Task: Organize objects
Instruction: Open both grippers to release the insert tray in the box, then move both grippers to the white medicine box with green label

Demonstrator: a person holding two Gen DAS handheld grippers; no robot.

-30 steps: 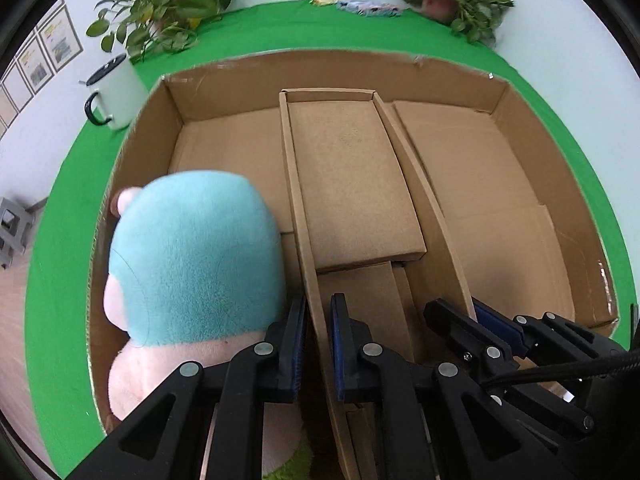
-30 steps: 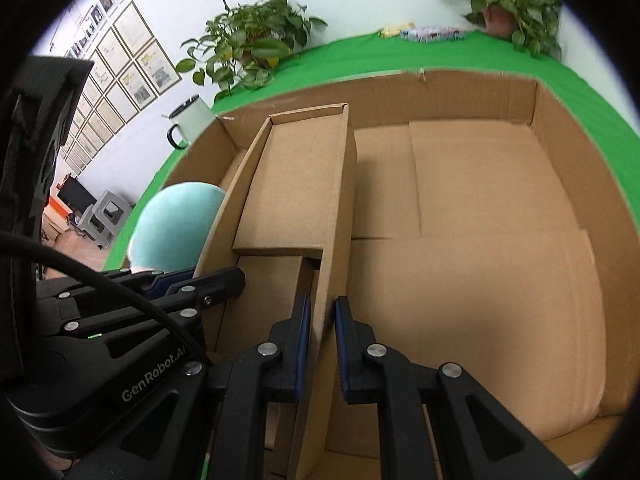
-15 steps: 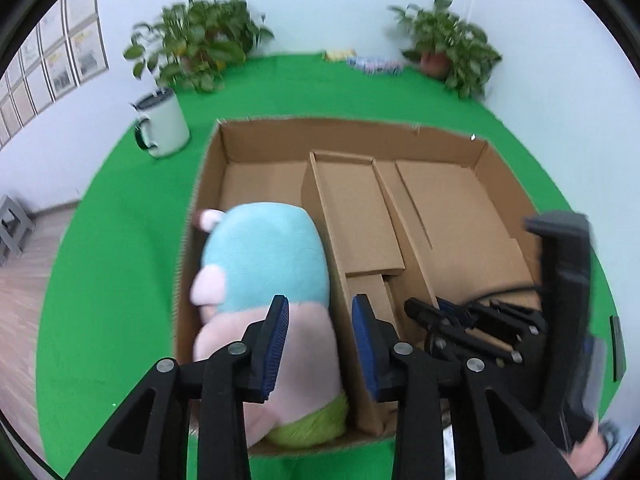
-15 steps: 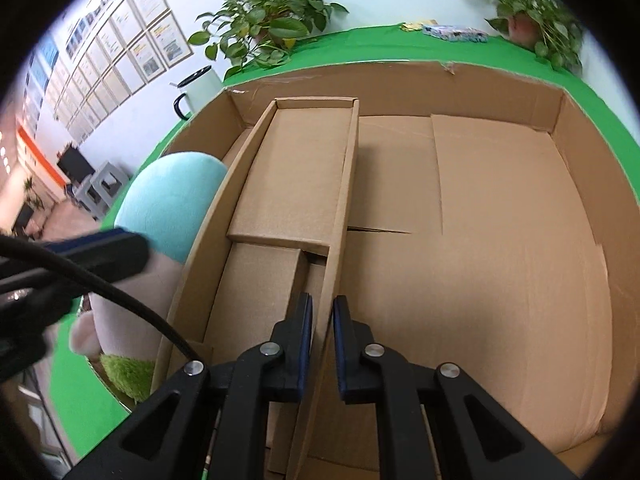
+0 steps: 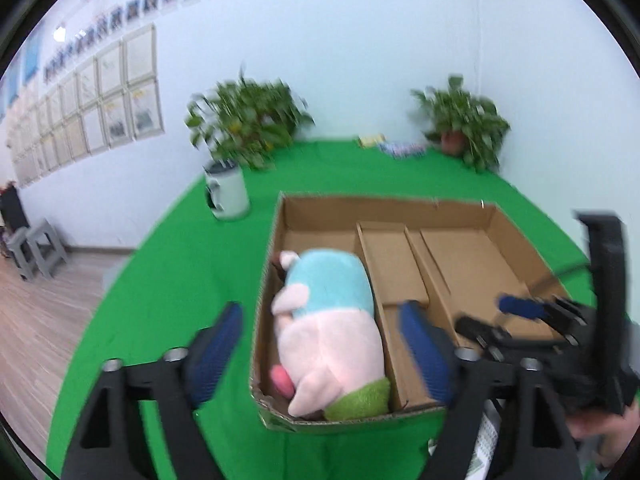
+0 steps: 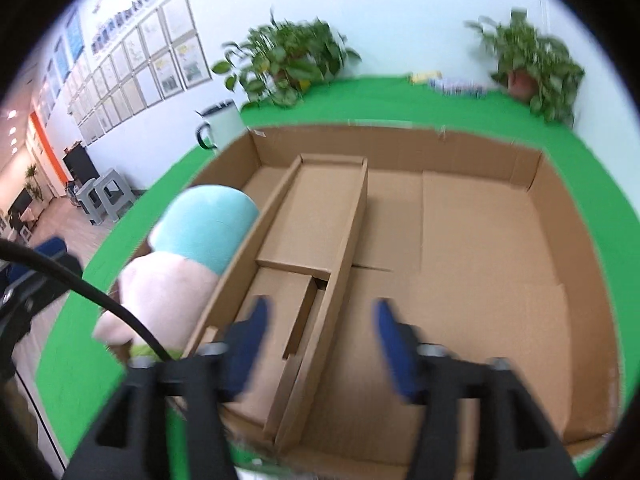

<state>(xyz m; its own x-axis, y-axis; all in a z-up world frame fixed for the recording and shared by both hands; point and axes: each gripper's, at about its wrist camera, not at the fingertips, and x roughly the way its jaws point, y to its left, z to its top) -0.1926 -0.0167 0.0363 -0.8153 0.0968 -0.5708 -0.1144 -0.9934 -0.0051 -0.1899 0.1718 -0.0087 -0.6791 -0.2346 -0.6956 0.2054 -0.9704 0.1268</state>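
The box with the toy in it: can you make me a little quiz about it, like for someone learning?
1. True or false: the plush toy lies in the left compartment of the box.
2. What stands on the green cloth beyond the box's left corner?
A. a mug
B. a bottle
C. a bowl
3. Fill in: the left tool and the right tool are both ____.

Key: 1 true; 2 A; 3 open, with nothing held.
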